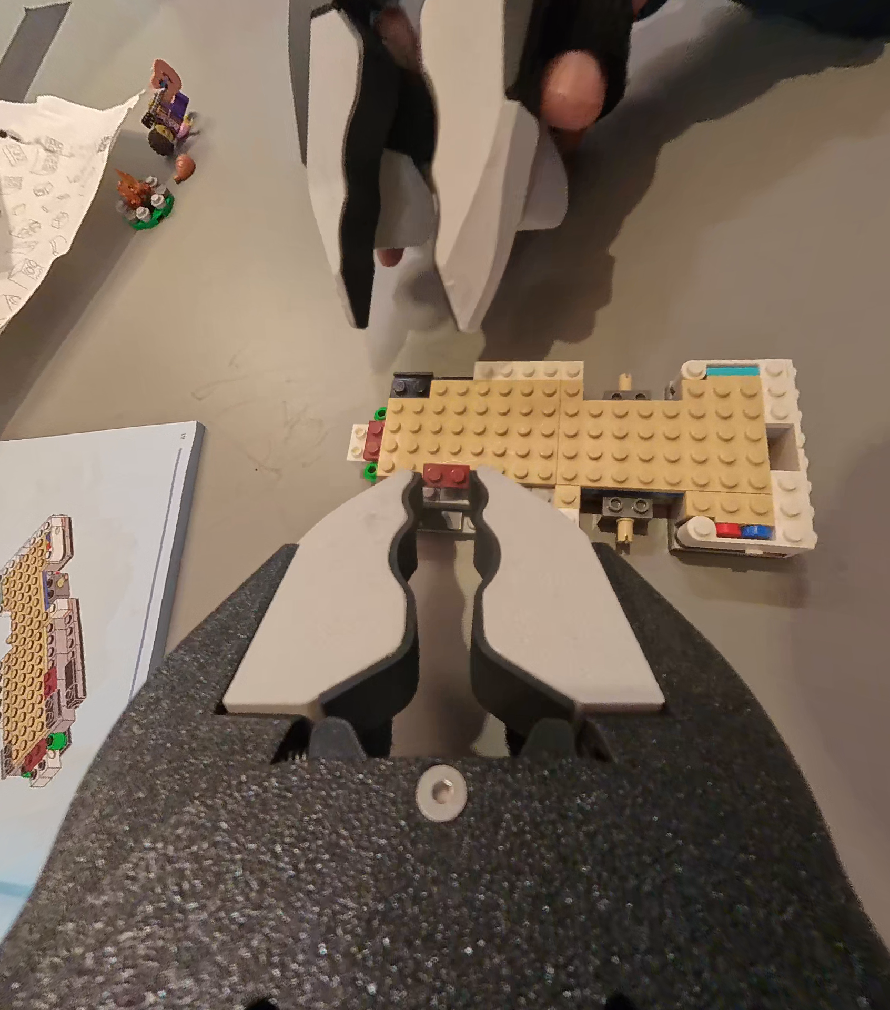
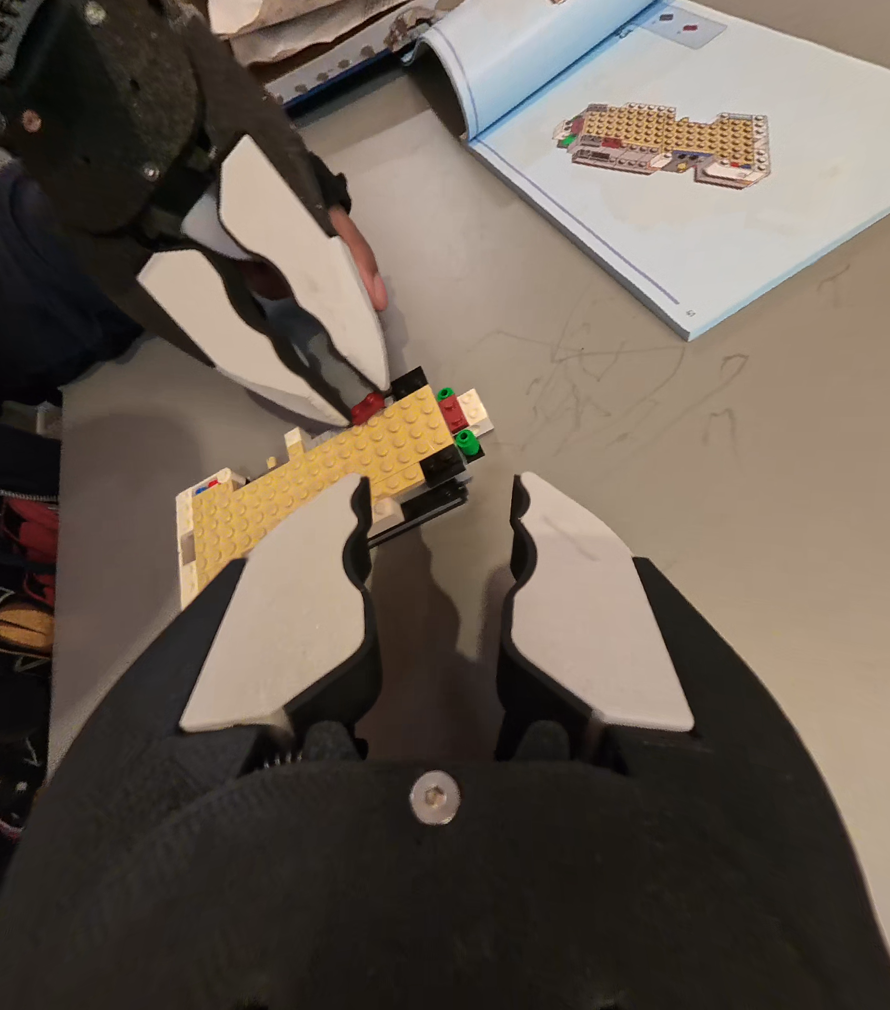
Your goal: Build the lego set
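- Brick model (image 1: pixel 585 442), a tan studded deck on white and dark bricks, is seen lying flat on the grey table (image 1: pixel 268 339).
- A dark red brick (image 1: pixel 447 474) is gripped between the fingertips of the left tongs (image 1: pixel 446 483) at the model's near edge; the jaws are nearly closed and both pads are pressed on its ends.
- Whether that brick is seated on the model or only held against it cannot be told.
- The right tongs (image 2: pixel 438 486) are held wide open with nothing between the jaws; the left finger hangs over the deck, the right one over bare table.
- On the build itself: the deck, white end pieces, green studs (image 2: pixel 466 440) and a second dark red brick (image 2: pixel 452 412) are already in place.
- A booklet (image 2: pixel 705 180) is laid open beside the model, showing a similar build.
- Farther off, a printed paper bag (image 1: pixel 11 207) and small brick figures (image 1: pixel 164 142) are seen, well apart from the model.
- Nothing is seen lying between either tongs and the model.
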Demonstrator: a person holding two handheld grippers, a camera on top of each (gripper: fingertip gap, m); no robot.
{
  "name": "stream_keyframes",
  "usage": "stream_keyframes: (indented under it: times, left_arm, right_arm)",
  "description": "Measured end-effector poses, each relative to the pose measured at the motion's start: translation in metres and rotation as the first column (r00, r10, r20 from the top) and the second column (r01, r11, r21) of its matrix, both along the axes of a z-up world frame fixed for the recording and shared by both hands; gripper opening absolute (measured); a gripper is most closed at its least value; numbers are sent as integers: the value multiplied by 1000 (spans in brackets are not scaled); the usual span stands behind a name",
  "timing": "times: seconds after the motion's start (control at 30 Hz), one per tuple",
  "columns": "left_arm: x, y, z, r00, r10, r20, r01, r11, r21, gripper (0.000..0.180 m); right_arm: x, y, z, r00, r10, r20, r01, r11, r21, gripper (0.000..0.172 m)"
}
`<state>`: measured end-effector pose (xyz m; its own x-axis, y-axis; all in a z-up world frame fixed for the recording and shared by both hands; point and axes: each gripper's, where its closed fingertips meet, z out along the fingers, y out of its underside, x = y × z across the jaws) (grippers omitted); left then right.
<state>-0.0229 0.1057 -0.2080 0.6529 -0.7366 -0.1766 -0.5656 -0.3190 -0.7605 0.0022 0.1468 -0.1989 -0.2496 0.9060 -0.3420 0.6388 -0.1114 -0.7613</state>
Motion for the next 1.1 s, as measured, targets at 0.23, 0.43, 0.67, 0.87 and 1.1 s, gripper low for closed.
stream_keyframes:
  times: [0.23,0.43,0.67,0.87,1.1]
  left_arm:
    - [-6,-1,4,998,23,63,-23,1000,-3,16]
    - [-5,-3,0,998,14,57,-13,1000,-20,16]
    - [-3,-4,3,997,12,72,-11,1000,-20,16]
    - [-3,-4,1,997,11,75,-8,999,-36,16]
    - [-4,-2,-1,999,17,50,-15,999,-36,16]
  right_arm:
    - [17,-27,2,988,142,-53,-134,981,139,48]
    - [23,-37,-12,977,213,-16,-201,942,268,49]
    - [17,-42,-13,968,250,-13,-235,924,301,49]
    - [17,-42,-20,963,270,21,-260,903,341,46]
    - [15,-41,-22,963,270,24,-260,895,364,42]
